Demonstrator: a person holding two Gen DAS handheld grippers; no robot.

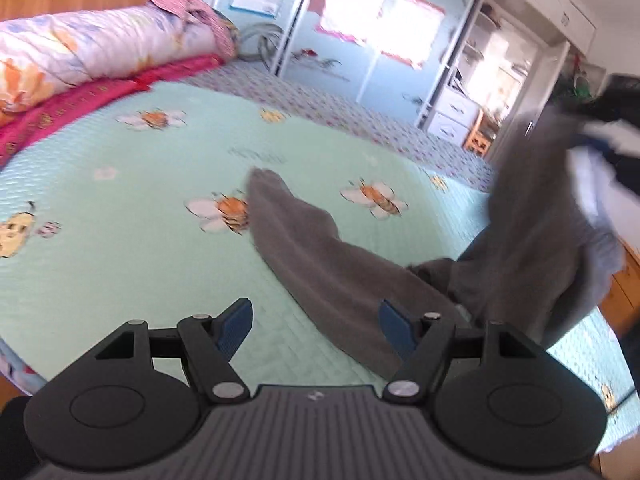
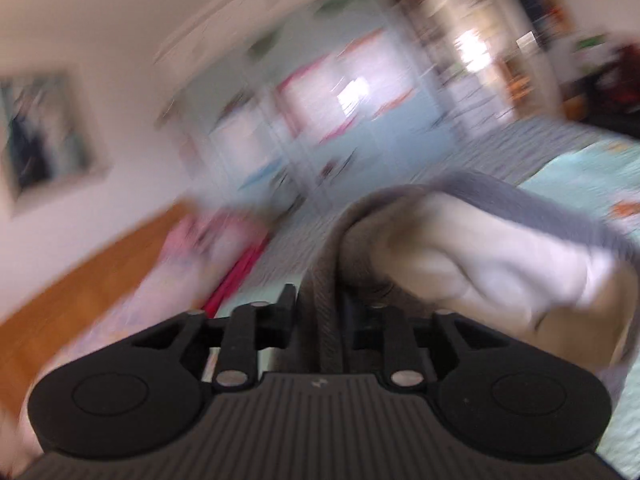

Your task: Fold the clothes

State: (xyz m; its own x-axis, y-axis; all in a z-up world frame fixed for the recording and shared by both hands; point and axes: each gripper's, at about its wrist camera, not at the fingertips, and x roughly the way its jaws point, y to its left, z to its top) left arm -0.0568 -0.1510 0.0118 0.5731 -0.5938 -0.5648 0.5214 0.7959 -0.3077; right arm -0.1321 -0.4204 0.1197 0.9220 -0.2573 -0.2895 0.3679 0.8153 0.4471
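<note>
Left tongs [image 1: 316, 320] spread apart, gripping nothing; right tongs [image 2: 318, 312] clamped on the grey garment [image 1: 320, 264].

Left tongs hover over the bed [image 1: 120, 184], fingers [image 1: 236, 324] wide apart, with one grey leg of the garment lying flat on the mint bee-print bedspread between and beyond them. Right of that leg, the remaining fabric rises off the bed toward the upper right. In the right wrist view, a ribbed grey band of the garment [image 2: 324, 320] is pinched between the closed fingers, pale lining showing beside it; this view is heavily motion-blurred. A floral quilt [image 1: 100, 48] lies rolled at the bed's far left. No legible writing is visible; faint print on the bedspread is unreadable.
</note>
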